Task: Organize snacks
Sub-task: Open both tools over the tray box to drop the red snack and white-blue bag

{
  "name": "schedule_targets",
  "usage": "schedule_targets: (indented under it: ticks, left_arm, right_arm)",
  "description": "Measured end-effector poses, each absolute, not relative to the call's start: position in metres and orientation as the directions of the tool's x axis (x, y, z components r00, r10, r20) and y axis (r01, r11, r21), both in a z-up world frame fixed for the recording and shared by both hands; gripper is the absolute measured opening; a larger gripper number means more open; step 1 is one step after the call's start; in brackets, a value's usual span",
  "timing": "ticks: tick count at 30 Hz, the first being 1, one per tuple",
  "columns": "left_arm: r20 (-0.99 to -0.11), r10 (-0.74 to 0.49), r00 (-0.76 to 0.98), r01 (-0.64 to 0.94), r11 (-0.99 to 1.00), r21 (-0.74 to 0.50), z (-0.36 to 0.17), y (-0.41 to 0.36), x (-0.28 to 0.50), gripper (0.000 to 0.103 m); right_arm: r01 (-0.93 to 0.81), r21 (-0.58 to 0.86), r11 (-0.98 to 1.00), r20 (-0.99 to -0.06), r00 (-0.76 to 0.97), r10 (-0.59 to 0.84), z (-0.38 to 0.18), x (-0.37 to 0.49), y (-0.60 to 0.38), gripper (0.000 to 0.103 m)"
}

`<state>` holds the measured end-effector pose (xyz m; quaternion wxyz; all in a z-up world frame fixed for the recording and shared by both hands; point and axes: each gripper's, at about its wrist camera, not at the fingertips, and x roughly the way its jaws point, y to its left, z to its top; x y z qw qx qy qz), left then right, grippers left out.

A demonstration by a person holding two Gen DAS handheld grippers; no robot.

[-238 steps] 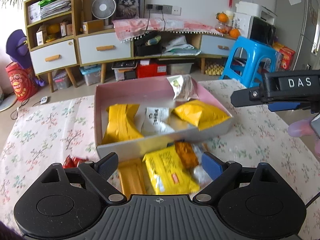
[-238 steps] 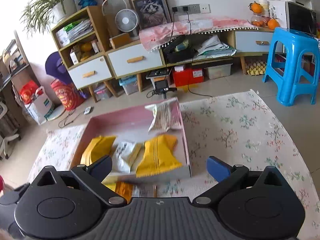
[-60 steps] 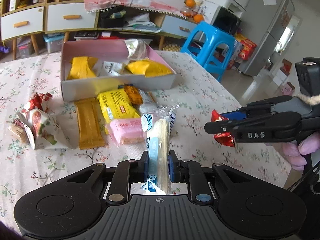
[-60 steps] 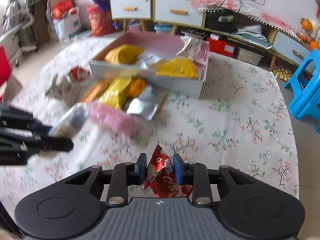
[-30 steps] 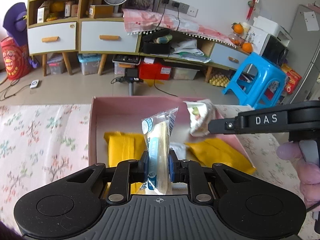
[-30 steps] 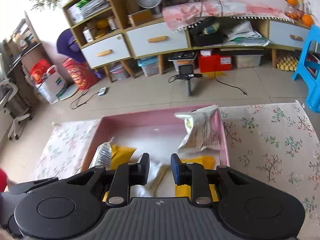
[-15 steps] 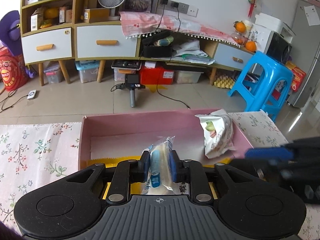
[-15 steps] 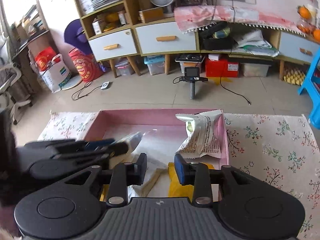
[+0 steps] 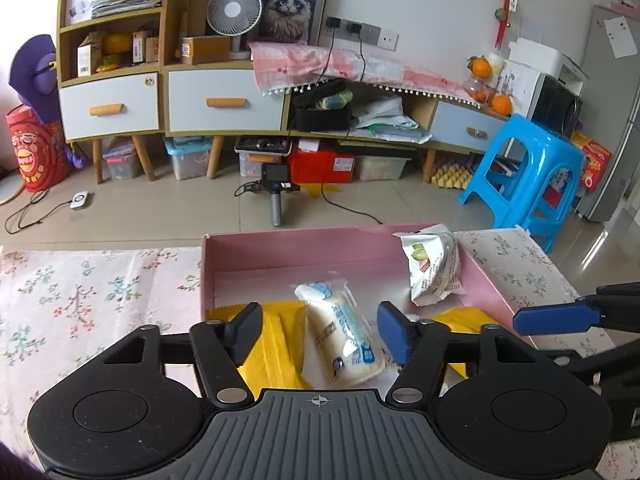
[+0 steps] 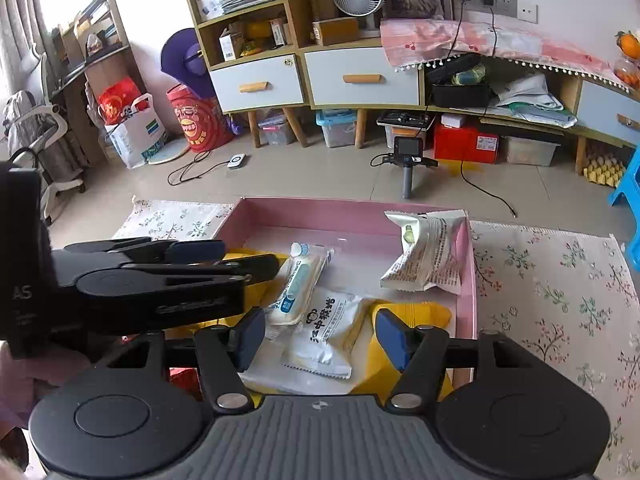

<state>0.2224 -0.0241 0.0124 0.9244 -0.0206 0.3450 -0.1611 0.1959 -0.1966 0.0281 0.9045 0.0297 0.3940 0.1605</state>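
Left wrist view shows my left gripper (image 9: 320,332) with jaws just spread apart, the blue-and-white snack packet (image 9: 340,336) lying loose between them on the yellow bags (image 9: 276,344) inside the pink box (image 9: 320,246), released so it joins the others. My right gripper (image 10: 320,338) has likewise just been opening, empty, over the white pouch (image 10: 328,334). A leaning silver bag (image 10: 428,254) crowds the box's far right corner.

Both tongs opened — bread packet (image 9: 342,340) dropped in box (image 9: 304,246).

yellow packs (image 9: 280,344) half behind gripper, red pack (image 10: 185,378) mostly hidden
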Motion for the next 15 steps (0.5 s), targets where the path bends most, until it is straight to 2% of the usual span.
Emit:
schedule_targets:
  ticks: [10, 15]
  left_arm:
    - [-0.653, -0.277, 0.705, 0.255, 0.958, -0.131, 0.022, -0.002, 0.183, 0.084]
    - [-0.668, -0.249, 0.701, 0.241, 0.965, -0.107, 0.022, 0.011, 0.156, 0.089]
  right_arm:
    - [-0.24, 0.202, 0.95, -0.69, 0.653, 0.311, 0.034, 0.165, -0.202, 0.07]
    - [-0.226, 0.206, 0.952, -0.682, 0.664, 0.305, 0.034, 0.145, -0.201, 0.078]
